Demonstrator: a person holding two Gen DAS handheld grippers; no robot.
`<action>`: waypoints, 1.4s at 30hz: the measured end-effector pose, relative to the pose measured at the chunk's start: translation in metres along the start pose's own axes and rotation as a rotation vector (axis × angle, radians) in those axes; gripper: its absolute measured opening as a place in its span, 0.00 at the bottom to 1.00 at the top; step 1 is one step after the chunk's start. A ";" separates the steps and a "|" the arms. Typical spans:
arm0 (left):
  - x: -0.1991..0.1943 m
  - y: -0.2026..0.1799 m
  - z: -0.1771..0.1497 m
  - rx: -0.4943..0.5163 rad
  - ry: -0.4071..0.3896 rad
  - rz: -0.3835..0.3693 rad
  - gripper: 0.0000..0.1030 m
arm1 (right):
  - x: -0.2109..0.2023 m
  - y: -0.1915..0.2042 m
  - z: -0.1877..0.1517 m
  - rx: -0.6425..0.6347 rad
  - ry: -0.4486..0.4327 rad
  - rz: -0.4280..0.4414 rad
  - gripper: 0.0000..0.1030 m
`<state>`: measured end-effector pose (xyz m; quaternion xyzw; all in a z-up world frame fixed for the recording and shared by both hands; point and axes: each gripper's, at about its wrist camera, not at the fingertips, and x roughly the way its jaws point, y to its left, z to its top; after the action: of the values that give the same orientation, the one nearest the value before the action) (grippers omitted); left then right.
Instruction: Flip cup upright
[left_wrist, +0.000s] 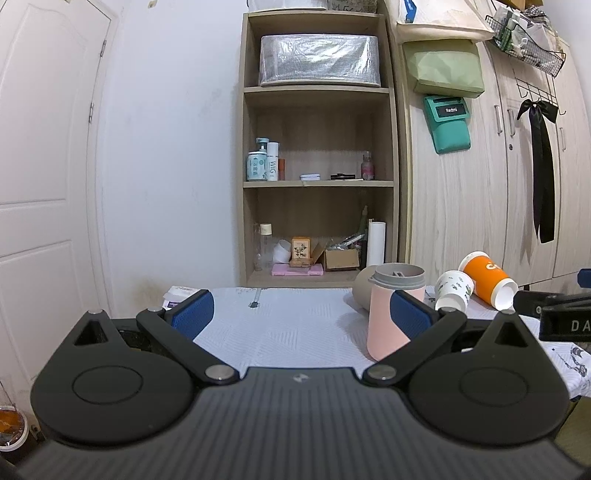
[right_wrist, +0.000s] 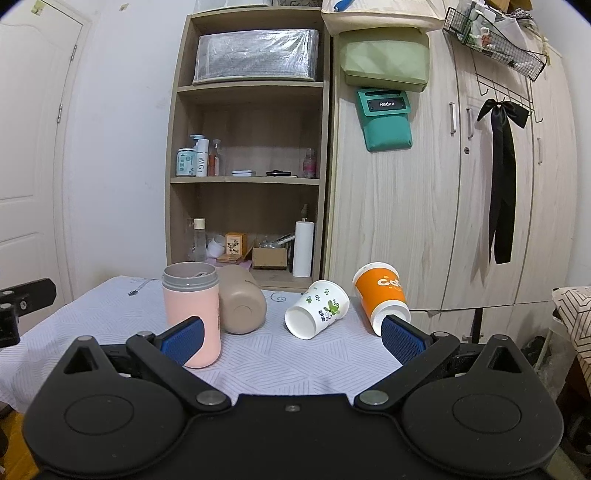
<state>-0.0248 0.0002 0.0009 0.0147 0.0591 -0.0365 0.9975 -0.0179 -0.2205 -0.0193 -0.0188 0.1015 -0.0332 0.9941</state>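
A pink cup (right_wrist: 194, 319) with a grey rim stands upright on the white cloth; it also shows in the left wrist view (left_wrist: 388, 317). A tan cup (right_wrist: 242, 304) lies on its side behind it. A white leaf-print paper cup (right_wrist: 317, 308) and an orange paper cup (right_wrist: 382, 295) lie on their sides to the right. My right gripper (right_wrist: 291, 338) is open and empty, in front of the white cup. My left gripper (left_wrist: 301, 317) is open and empty, its right finger beside the pink cup.
The table (right_wrist: 110, 317) has a white patterned cloth. Behind it stand a wooden shelf unit (right_wrist: 247, 177) with bottles and boxes, and a wardrobe (right_wrist: 443, 221). A door (left_wrist: 44, 184) is at the left. The other gripper's body (left_wrist: 561, 314) shows at the right edge.
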 end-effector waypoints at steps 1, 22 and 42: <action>0.000 0.000 0.000 0.000 0.002 0.000 1.00 | 0.000 0.000 0.000 0.000 0.000 0.001 1.00; 0.004 0.000 -0.003 0.019 0.032 0.067 1.00 | 0.000 0.005 -0.001 -0.013 0.009 0.007 1.00; 0.003 0.000 -0.003 0.015 0.013 0.101 1.00 | 0.000 0.004 -0.002 -0.023 0.011 0.006 1.00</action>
<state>-0.0226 -0.0003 -0.0024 0.0255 0.0645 0.0136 0.9975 -0.0184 -0.2161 -0.0209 -0.0296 0.1072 -0.0293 0.9934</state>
